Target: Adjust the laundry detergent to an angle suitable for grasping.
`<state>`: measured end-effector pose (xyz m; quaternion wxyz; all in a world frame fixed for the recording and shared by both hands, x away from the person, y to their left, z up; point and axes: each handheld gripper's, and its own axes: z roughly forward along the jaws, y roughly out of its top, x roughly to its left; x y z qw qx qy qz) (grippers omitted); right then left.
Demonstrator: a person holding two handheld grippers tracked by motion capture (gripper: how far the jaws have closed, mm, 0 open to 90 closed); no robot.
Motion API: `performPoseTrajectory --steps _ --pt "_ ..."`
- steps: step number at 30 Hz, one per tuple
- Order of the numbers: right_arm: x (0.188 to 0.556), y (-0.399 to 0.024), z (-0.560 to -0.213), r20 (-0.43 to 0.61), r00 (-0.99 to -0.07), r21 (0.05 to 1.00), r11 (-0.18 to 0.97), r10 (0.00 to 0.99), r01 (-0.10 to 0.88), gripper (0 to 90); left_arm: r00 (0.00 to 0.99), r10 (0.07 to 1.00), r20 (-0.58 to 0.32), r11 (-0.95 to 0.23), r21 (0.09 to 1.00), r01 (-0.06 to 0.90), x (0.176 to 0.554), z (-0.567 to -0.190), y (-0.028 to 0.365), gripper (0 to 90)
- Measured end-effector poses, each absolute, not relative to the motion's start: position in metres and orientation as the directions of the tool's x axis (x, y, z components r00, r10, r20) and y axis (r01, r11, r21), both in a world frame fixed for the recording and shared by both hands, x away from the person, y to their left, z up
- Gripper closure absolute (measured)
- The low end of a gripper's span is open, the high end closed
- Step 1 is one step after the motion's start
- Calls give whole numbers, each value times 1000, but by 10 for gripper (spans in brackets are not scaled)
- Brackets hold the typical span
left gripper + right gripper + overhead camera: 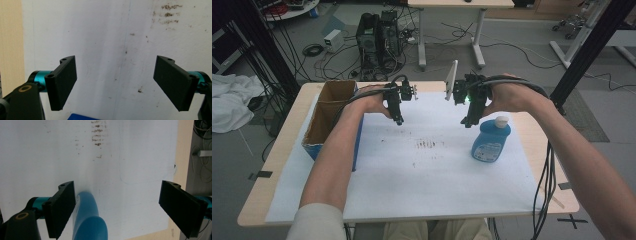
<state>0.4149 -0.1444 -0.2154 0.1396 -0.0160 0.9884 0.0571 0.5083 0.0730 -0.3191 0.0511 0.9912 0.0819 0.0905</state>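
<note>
My left gripper (pixel 398 119) hangs above the far part of the white paper sheet (pixel 422 175), tilted down, jaws open and empty. The left gripper view has the gripper (pixel 116 61) spread wide over bare paper. My right gripper (pixel 468 121) hovers just left of and above a blue bottle (pixel 490 141) with a white cap (pixel 501 120), which lies on the paper. In the right gripper view the gripper (pixel 118 185) is open. The blue bottle (pixel 88 220) lies between the jaws, close beside the left one and not gripped.
An open cardboard box (pixel 329 117) with a blue side stands at the table's left; its blue edge (pixel 82 117) shows below the left jaws. Brown stains (pixel 427 145) mark the paper's middle. The wooden table edge (pixel 183 157) runs past the paper. Cables trail from the right hand.
</note>
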Motion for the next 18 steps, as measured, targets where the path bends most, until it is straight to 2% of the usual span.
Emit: performPoseTrajectory --steps 17,18 --pt "413 -143 -215 -283 -959 103 993 -25 -56 132 967 186 174 -979 118 167 506 -316 77 190" --pt "412 -143 -216 -286 -958 98 994 -23 -54 132 970 163 178 -984 107 145 503 -316 72 190"
